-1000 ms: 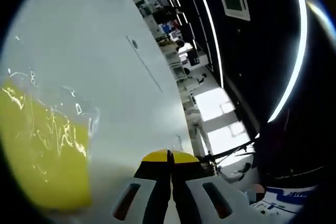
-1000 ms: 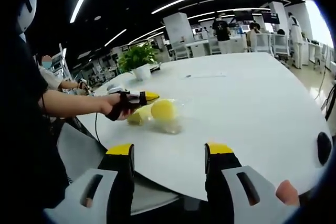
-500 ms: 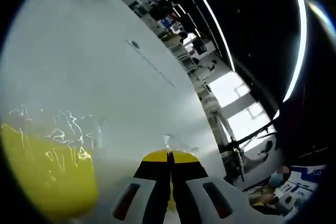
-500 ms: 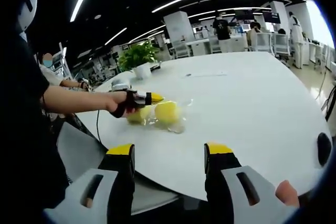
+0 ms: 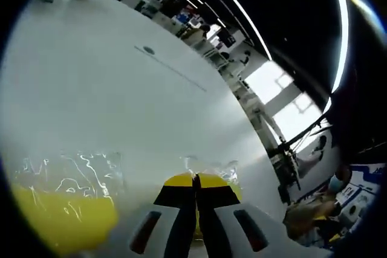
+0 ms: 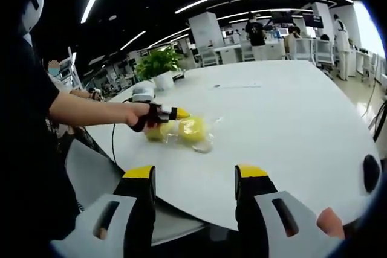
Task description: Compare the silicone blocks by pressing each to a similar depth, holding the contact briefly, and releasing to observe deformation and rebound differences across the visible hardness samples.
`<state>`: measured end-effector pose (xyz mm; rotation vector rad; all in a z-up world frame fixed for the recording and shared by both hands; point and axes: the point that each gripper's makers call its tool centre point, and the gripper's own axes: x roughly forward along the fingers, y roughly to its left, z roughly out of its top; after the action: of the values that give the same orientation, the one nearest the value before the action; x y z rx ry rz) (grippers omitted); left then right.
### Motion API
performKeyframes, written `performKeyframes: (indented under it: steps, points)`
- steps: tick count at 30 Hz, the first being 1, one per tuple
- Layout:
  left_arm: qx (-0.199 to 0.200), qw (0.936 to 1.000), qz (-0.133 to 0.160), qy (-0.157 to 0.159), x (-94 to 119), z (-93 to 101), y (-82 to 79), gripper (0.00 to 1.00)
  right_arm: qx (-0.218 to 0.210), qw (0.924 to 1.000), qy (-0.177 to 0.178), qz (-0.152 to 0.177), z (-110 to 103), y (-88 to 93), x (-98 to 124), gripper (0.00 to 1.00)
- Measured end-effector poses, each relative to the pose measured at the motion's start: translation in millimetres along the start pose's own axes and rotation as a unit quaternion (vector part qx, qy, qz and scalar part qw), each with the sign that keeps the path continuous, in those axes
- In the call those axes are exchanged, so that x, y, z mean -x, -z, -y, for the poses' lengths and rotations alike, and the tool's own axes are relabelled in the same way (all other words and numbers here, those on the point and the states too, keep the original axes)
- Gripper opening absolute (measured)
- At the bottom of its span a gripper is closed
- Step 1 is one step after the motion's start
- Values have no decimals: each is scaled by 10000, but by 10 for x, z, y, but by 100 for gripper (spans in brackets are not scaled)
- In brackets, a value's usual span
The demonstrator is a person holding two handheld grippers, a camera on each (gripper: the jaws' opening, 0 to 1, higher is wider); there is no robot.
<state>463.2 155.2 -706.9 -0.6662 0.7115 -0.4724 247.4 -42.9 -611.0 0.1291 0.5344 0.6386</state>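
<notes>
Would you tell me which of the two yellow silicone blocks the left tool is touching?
The smaller block, nearer the person; the left tool rests its shut tip there, beside the larger block.

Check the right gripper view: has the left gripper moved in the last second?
Yes. The left gripper has pushed forward and slightly down against the still plant pot, its tip now over the yellow blocks.

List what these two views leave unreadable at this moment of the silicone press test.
- Left gripper view: whether the left gripper actually touches the yellow block beneath; its own shut fingers hide the contact.
- Left gripper view: that block is cut off by the bottom edge.
- Right gripper view: the blocks in clear wrap are too small to count or show dents.
</notes>
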Motion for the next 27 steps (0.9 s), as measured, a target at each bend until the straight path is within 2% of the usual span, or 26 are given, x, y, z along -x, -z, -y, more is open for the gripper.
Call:
performKeyframes:
  steps: [19,25,27]
  points:
    - [-206,9995,-222,-61,-73,-39,69,0,27,9999,101,10,-14,13,70,47]
    - [-464,9982,-349,-178,-108,-43,88,0,7,9998,174,19,-16,41,133,47]
    - [-718,9961,-464,-216,-126,-45,109,0,-16,9998,200,17,-12,59,147,47]
